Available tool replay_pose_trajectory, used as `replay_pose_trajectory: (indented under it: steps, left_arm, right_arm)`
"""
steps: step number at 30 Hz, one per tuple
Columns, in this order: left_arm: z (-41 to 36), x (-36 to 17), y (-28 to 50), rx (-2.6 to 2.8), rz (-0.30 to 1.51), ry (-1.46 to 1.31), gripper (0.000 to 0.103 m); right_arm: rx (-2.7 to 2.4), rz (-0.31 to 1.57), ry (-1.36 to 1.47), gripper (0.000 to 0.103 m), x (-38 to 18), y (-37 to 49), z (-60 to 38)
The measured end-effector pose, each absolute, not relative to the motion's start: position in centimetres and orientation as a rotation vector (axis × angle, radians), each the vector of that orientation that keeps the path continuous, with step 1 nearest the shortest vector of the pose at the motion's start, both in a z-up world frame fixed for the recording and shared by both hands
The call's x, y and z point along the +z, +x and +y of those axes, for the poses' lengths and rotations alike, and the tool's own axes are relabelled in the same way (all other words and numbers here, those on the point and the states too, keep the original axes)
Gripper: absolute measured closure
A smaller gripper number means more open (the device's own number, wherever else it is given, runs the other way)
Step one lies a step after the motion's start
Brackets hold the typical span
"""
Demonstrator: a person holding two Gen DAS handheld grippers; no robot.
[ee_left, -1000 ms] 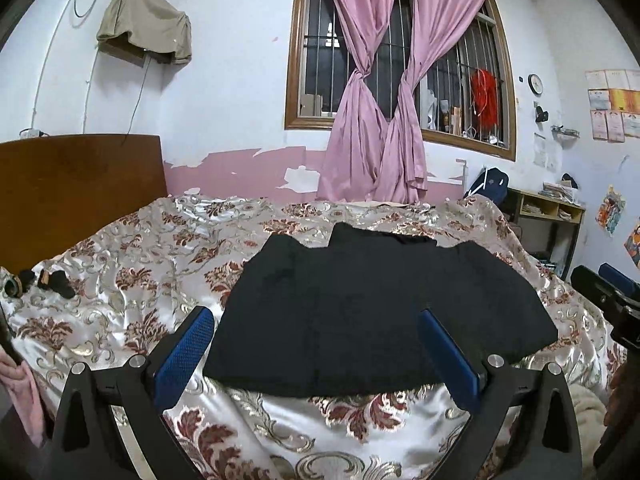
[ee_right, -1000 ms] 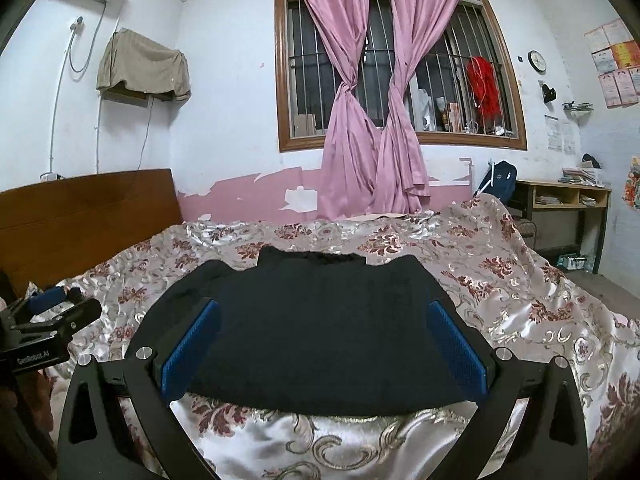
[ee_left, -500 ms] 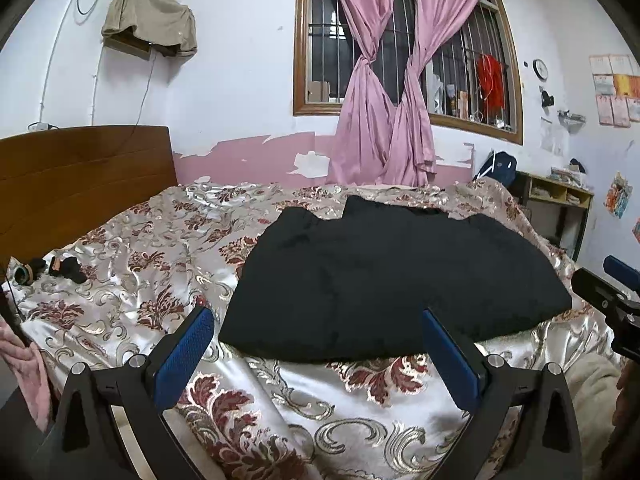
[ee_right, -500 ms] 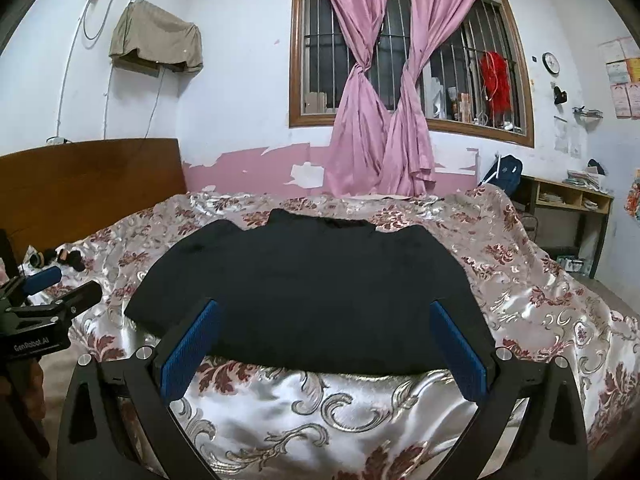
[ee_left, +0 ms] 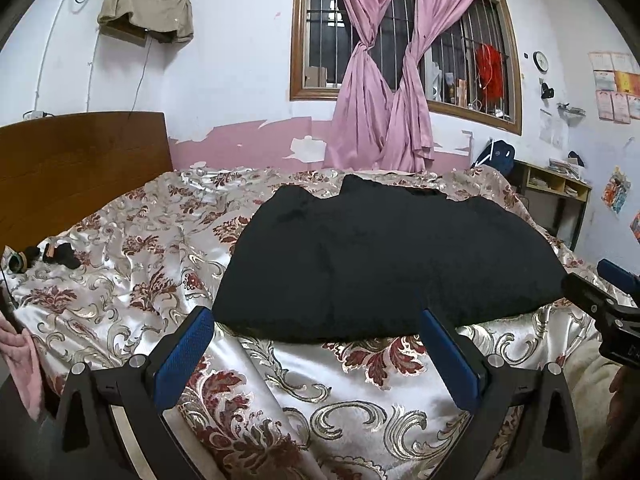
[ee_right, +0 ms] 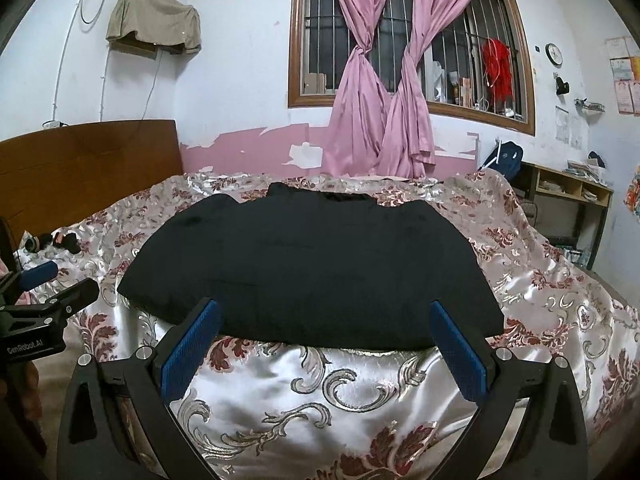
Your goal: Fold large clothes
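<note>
A large black garment (ee_left: 384, 264) lies flat on the bed, sleeves folded in, its hem toward me; it also shows in the right wrist view (ee_right: 312, 264). My left gripper (ee_left: 318, 354) is open and empty, held just short of the hem over the bed's front edge. My right gripper (ee_right: 324, 344) is open and empty, also just short of the hem. Each gripper shows at the side of the other's view: the right one (ee_left: 600, 308), the left one (ee_right: 44, 300).
The bed has a shiny floral cover (ee_left: 360, 392) and a wooden headboard (ee_left: 80, 168) at the left. Small dark items (ee_left: 60, 256) lie near the headboard. A desk with shelves (ee_right: 568, 200) stands at the right wall. Pink curtains (ee_right: 380, 92) hang behind.
Both grippers have dropped lower and drawn back toward the bed's front edge, so the garment sits higher in both views. Both stay open.
</note>
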State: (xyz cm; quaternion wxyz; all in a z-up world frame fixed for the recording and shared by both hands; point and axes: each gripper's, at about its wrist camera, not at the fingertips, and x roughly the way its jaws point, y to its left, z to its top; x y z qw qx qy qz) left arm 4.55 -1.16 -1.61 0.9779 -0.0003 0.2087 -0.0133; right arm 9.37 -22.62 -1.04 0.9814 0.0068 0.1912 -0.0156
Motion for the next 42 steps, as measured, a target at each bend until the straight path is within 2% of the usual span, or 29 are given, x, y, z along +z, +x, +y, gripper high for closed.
replay_pose_trajectory:
  steps: [42]
  left_arm:
    - [-1.48, -1.50, 4.38, -0.022, 0.402, 0.008, 0.000]
  right_arm:
    - [-0.043, 0.389, 0.017, 0.002, -1.33, 9.73, -22.44]
